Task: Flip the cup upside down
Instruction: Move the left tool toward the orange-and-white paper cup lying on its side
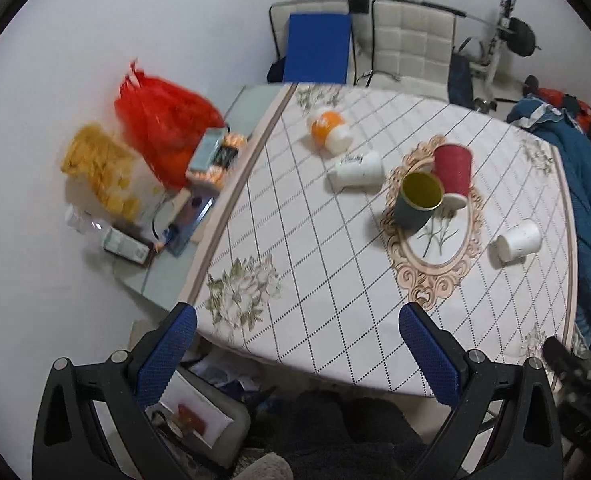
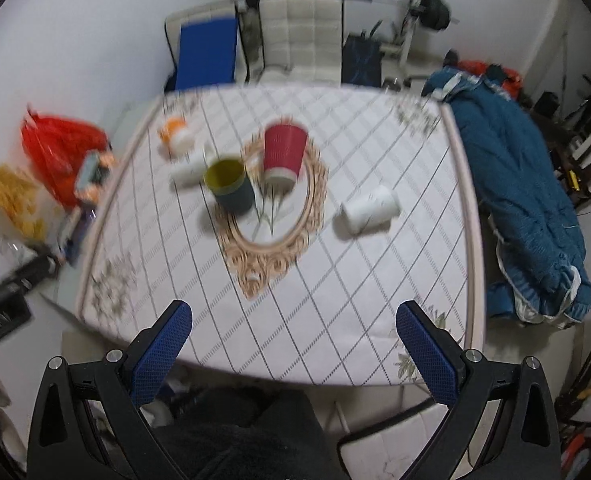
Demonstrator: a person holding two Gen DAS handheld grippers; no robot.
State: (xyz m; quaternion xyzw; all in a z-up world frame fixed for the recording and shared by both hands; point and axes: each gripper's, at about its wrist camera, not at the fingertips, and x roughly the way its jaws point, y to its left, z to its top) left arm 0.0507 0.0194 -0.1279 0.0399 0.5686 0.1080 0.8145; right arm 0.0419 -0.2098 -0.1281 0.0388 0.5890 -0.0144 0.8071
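Note:
A dark green cup (image 1: 417,202) (image 2: 229,190) with a yellow inside stands upright, mouth up, near the table's middle. Beside it a red cup (image 1: 453,174) (image 2: 283,154) stands upside down, its white base up. A white cup (image 1: 517,240) (image 2: 369,208) lies on its side to the right. Another white cup (image 1: 357,170) (image 2: 187,172) and an orange-and-white cup (image 1: 329,128) (image 2: 175,134) lie on their sides to the left. My left gripper (image 1: 297,322) and right gripper (image 2: 293,320) are open and empty, above the table's near edge, well short of the cups.
The table (image 1: 295,280) has a checked cloth with a floral oval. A red bag (image 1: 163,128), a yellow bag (image 1: 99,172) and boxes sit on a ledge to the left. A blue quilt (image 2: 527,184) lies to the right. Chairs (image 2: 299,36) stand behind.

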